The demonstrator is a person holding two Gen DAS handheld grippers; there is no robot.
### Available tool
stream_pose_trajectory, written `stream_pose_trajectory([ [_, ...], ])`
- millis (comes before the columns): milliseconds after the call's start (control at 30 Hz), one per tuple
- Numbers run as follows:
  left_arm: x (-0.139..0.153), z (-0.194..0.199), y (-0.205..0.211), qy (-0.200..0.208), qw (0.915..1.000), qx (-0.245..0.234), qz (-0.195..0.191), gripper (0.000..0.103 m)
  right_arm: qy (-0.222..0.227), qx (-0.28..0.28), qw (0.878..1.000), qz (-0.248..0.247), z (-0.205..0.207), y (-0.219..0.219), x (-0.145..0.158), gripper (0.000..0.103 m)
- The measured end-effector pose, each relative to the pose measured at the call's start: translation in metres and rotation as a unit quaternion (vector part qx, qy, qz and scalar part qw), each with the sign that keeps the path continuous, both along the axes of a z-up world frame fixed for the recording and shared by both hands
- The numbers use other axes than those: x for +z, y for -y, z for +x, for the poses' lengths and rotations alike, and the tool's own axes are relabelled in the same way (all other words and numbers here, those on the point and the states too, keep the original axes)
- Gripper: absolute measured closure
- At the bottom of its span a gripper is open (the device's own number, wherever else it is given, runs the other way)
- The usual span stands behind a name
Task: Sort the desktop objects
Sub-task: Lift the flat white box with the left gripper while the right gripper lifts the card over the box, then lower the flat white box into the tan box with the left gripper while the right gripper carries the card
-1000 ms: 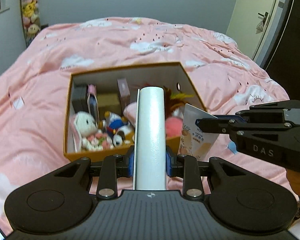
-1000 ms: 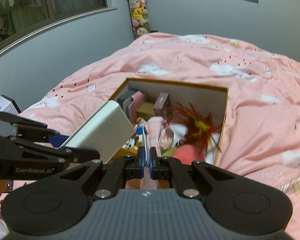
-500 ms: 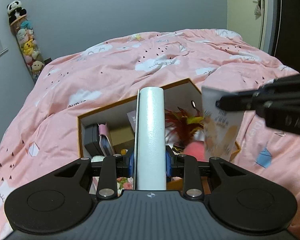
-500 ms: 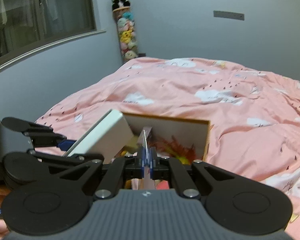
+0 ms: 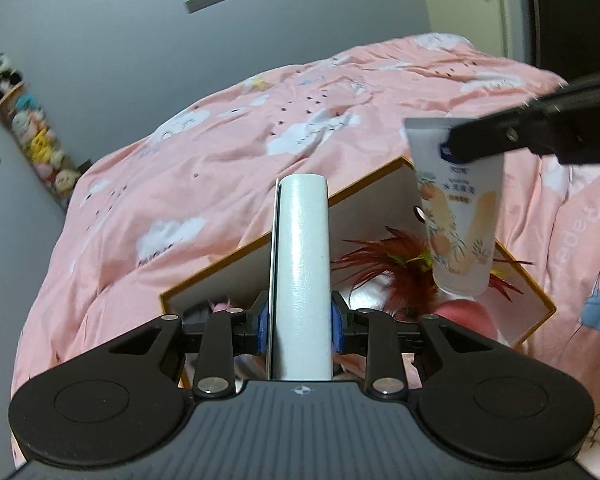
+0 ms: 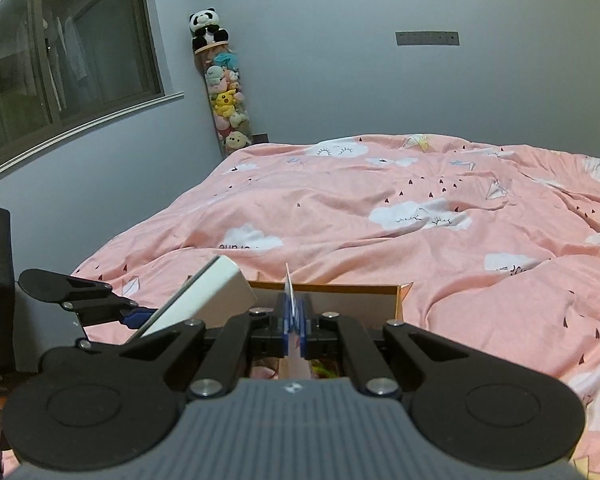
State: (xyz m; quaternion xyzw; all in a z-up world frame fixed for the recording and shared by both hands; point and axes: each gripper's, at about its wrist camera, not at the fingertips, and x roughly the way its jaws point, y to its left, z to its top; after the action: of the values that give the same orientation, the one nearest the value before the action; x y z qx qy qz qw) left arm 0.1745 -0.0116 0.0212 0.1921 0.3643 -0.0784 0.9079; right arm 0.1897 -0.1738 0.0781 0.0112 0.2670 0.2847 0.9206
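Above a pink cloud-print duvet [image 5: 228, 184], the left gripper [image 5: 300, 316] clamps a slim white box [image 5: 302, 264] edge-on (its blue pads press both sides), just over an orange-rimmed cardboard box [image 5: 364, 184] of red feathers [image 5: 384, 264]. To the right, the right gripper [image 6: 295, 316] pinches a peach-printed tube [image 5: 458, 216] by its flat crimped end, cap hanging down over the box.
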Motion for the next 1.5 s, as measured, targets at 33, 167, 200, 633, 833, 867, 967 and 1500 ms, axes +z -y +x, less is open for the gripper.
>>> stream_pose_trajectory([
  [33,-0.002,0.004,0.003,-0.004,1.0000,-0.006,0.003,0.070,0.001,0.000,1.000,-0.001,0.002,0.000,-0.001,0.098],
  [167,-0.006,0.023,0.011,-0.028,0.9991,-0.028,-0.016,0.070,0.002,-0.002,1.000,0.000,0.012,0.008,0.001,0.098],
  [200,-0.007,0.029,0.012,-0.038,0.9983,-0.032,-0.030,0.070,0.002,-0.005,1.000,0.003,0.015,0.010,0.001,0.098],
  [633,-0.048,0.098,-0.019,-0.195,0.9584,0.045,-0.203,0.070,-0.035,-0.015,0.999,0.015,0.039,0.017,-0.018,0.098],
  [833,-0.063,0.110,-0.025,-0.212,0.9464,0.085,-0.228,0.070,-0.046,-0.018,0.999,0.008,0.046,0.015,-0.028,0.098],
  [867,-0.065,0.111,-0.025,-0.213,0.9448,0.090,-0.232,0.070,-0.048,-0.018,0.999,0.007,0.047,0.014,-0.030,0.098],
  [967,-0.066,0.112,-0.023,-0.207,0.9449,0.100,-0.233,0.069,-0.052,-0.019,0.998,0.004,0.048,0.012,-0.033,0.098],
  [1500,-0.028,0.049,-0.024,-0.072,0.9614,0.144,-0.223,0.050,-0.027,-0.008,1.000,-0.006,0.036,-0.005,-0.023,0.098],
])
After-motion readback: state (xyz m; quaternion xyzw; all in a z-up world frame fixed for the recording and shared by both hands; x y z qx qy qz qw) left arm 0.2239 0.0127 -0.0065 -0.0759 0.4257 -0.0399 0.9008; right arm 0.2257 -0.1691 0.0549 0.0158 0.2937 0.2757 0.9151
